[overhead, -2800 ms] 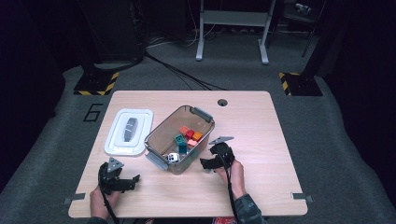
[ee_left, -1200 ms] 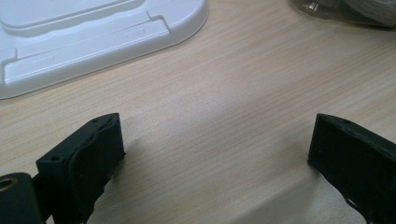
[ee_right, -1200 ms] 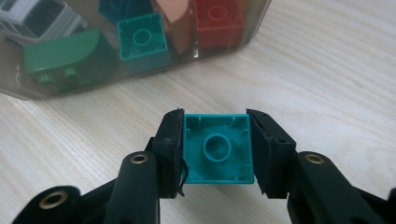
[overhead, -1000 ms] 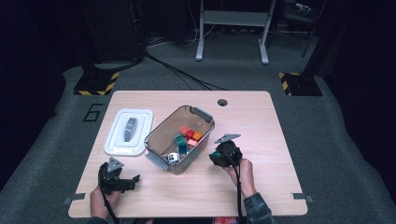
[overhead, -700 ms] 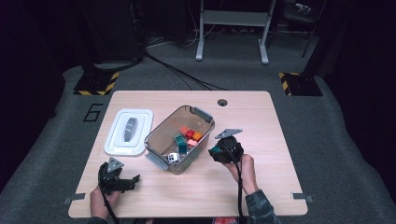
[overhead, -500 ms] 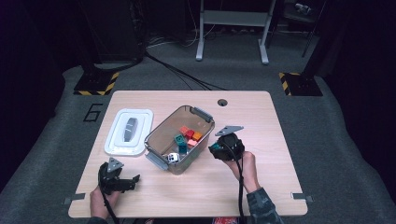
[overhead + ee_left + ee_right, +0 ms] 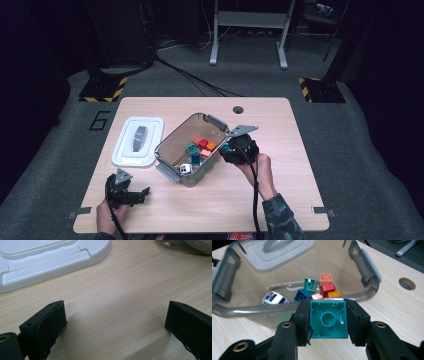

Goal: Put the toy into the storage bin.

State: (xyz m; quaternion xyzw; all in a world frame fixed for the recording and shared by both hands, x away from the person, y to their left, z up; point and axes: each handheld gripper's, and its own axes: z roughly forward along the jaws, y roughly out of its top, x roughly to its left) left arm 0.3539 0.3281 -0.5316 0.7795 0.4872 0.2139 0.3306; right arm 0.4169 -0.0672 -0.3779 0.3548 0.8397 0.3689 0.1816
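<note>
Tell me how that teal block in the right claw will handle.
The teal block looks hollow underneath, so it is probably light. Its flat sides sit squarely between the right claw pads, so it likely stays stiff. Its glossy plastic may slip if the grip loosens.

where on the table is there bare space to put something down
Bare wood: the right side beyond the right gripper with its teal brick, and the near strip between both hands. Crowded: the clear bin mid-table and the white lid to its left.

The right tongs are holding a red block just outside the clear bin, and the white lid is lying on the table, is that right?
Not quite: the block in the right tongs is teal, not red, as the right gripper view shows. It is just outside the clear bin, and the white lid lies on the table.
</note>
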